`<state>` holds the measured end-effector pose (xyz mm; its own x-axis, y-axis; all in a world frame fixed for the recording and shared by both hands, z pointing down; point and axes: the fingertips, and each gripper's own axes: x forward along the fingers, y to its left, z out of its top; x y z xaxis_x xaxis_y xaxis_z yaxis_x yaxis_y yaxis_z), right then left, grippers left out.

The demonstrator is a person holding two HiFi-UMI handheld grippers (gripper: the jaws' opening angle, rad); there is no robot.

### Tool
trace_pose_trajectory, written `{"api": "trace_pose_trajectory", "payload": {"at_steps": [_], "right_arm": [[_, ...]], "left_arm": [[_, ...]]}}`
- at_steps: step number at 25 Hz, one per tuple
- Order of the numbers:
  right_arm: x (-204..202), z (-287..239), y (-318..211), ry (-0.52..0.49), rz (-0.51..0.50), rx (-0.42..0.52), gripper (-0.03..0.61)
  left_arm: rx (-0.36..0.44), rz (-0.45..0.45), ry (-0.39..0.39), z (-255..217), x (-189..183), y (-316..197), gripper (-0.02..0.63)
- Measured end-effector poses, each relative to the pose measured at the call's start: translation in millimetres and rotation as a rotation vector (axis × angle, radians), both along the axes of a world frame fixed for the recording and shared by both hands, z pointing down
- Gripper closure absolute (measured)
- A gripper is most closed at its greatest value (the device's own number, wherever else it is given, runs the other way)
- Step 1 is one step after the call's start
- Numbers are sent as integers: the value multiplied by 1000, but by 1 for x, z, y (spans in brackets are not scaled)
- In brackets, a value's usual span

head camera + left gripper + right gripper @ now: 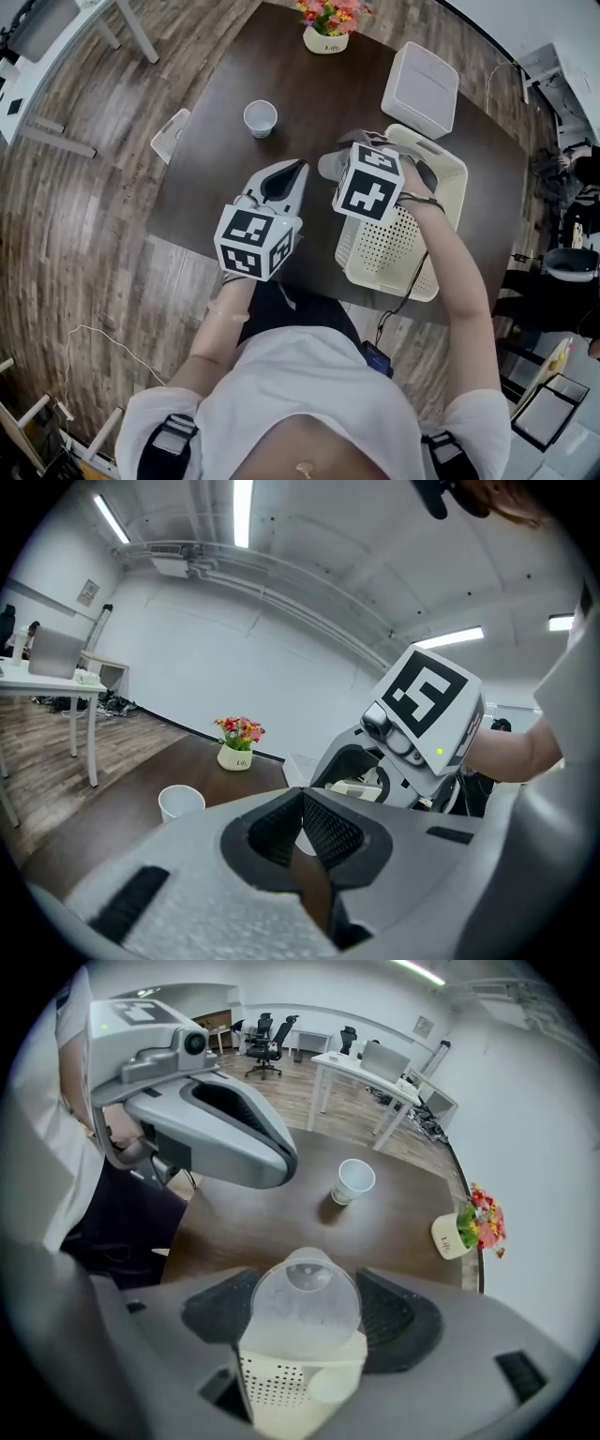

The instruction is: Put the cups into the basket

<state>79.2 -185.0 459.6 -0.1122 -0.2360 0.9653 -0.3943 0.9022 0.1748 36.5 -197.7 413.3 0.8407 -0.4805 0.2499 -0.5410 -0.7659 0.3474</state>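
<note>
— The table (216,159) looks like dark wood to me, matt, and the floor (84,216) is greyish wood plank, a bit streaky.
— The basket (394,248) is cream plastic, punched with holes. The clear cup (305,1307) is frosted plastic, smooth; the white cup (260,118) looks like paper, matt.

We see a floor (94,216) of grey-brown wood planks, with a dark brown table (216,178) standing on it. At the table's far edge we find a flowerpot (326,36) with red and yellow blooms. A white desk (52,682) on thin legs stands off to one side. In the right gripper view we make out more desks (370,1063) and black chairs (267,1035) farther back. The walls (216,667) are plain white with a dark skirting (159,721), and one bears a small frame (88,592). Overhead, we note a white ceiling (328,564) with lit strip lights (242,508) and pipes (244,583) running along it.
</note>
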Motion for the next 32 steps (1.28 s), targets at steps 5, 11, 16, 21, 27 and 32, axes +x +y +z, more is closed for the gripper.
{"api": "trace_pose_trajectory", "payload": {"at_steps": [5,11,16,21,27,32], "right_arm": [[29,-25,16,9,54,25,245],[82,-49,51,24,184,69,245],[129,-50,83,51,297,62,245],[169,-38,121,87,377,18,245],[193,-23,136,78,428,2,245],[206,-3,136,103,403,-18,245]], "left_arm": [[36,57,6,-17,21,10,604],[60,173,41,-35,64,39,604],[67,273,50,-38,101,66,604],[58,346,50,-37,132,92,603],[44,381,38,-29,153,105,604],[20,338,23,-20,156,101,603]]}}
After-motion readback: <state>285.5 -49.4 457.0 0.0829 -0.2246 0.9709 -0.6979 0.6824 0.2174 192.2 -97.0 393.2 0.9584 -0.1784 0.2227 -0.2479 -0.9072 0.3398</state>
